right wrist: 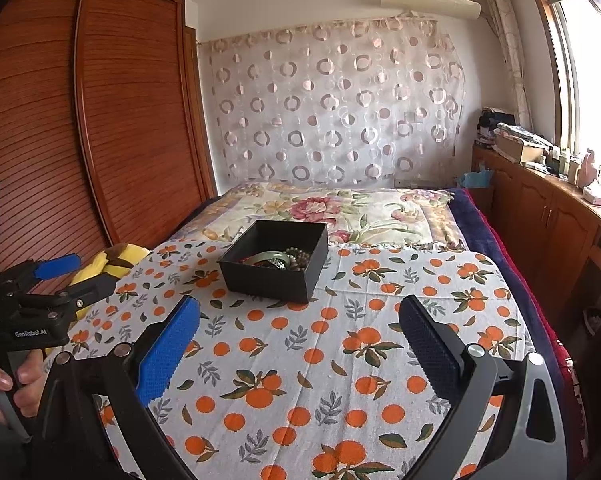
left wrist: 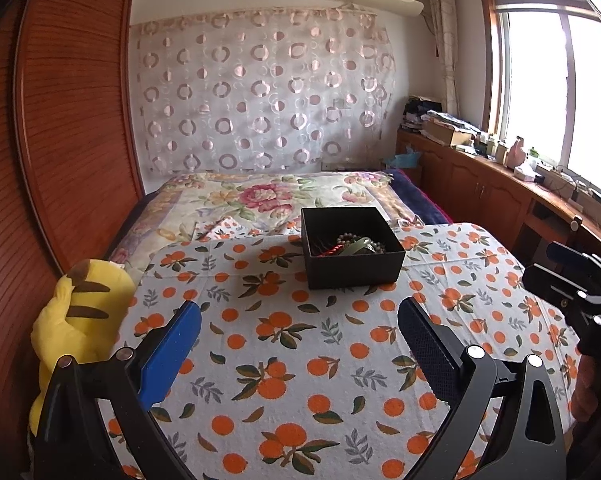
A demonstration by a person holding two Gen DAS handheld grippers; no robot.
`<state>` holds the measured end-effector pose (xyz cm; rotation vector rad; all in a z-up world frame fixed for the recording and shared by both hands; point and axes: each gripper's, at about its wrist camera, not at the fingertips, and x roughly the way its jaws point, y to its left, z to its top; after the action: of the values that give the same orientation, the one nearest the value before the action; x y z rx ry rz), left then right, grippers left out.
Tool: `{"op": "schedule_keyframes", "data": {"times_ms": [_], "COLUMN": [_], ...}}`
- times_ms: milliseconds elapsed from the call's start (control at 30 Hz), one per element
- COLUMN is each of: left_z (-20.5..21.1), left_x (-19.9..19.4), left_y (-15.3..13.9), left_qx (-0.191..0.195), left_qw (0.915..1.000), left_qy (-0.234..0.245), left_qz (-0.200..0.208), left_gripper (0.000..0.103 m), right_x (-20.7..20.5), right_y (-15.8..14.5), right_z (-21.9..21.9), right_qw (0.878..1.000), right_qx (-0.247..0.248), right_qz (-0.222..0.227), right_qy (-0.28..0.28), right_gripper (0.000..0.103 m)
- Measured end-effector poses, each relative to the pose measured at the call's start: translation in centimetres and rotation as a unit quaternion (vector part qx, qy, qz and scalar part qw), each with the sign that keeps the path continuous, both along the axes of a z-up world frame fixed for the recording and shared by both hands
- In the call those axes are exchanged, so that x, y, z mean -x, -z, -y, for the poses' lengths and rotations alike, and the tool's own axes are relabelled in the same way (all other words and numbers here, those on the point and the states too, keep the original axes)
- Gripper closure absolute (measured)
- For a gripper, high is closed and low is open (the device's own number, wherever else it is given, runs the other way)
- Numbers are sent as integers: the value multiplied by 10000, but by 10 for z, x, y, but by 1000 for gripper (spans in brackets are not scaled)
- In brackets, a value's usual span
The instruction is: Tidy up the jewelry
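Fingers of your left claw [left wrist: 298,330] stand wide apart with nothing between them, blue pad on one side, dark textured pad on the other, hovering above the white cloth printed with oranges and leaves [left wrist: 300,360]. Ahead of them, near the far edge of that cloth, sits the square black cardboard box [left wrist: 350,252], open at the top. Inside it you can see a tangle of jewelry [left wrist: 356,245]: a pale green bangle, a strand of dark beads and a red cord. A yellow plush toy with brown stripes [left wrist: 76,320] lies at the cloth's left edge. Your right claw [left wrist: 580,284] shows at the right border, seen side-on, so its opening cannot be judged from here.

From the right wrist, your right claw [right wrist: 298,328] is likewise spread open and empty over the orange-print cloth [right wrist: 300,380]. The black box [right wrist: 274,260] lies ahead and slightly left, the green bangle and beads [right wrist: 278,259] resting in it. At the left edge your hand [right wrist: 8,384] grips the left claw's handle, its blue-padded fingers [right wrist: 56,265] parted.
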<state>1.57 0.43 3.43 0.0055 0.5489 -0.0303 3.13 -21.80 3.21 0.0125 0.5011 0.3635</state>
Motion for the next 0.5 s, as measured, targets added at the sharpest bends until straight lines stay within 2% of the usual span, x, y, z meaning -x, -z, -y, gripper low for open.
{"op": "schedule_keyframes", "data": {"times_ms": [500], "left_z": [6], "left_x": [5], "left_y": [-4], "left_qx": [-31], "left_qw": [9999], "left_qy": [9], "left_qz": [98], "left_gripper": [8], "right_x": [0], "right_y": [5], "right_z": [2], "right_qw": [10000], "right_qx": [-7], "right_qz": [-8], "right_qy": [59], "right_gripper": [3]}}
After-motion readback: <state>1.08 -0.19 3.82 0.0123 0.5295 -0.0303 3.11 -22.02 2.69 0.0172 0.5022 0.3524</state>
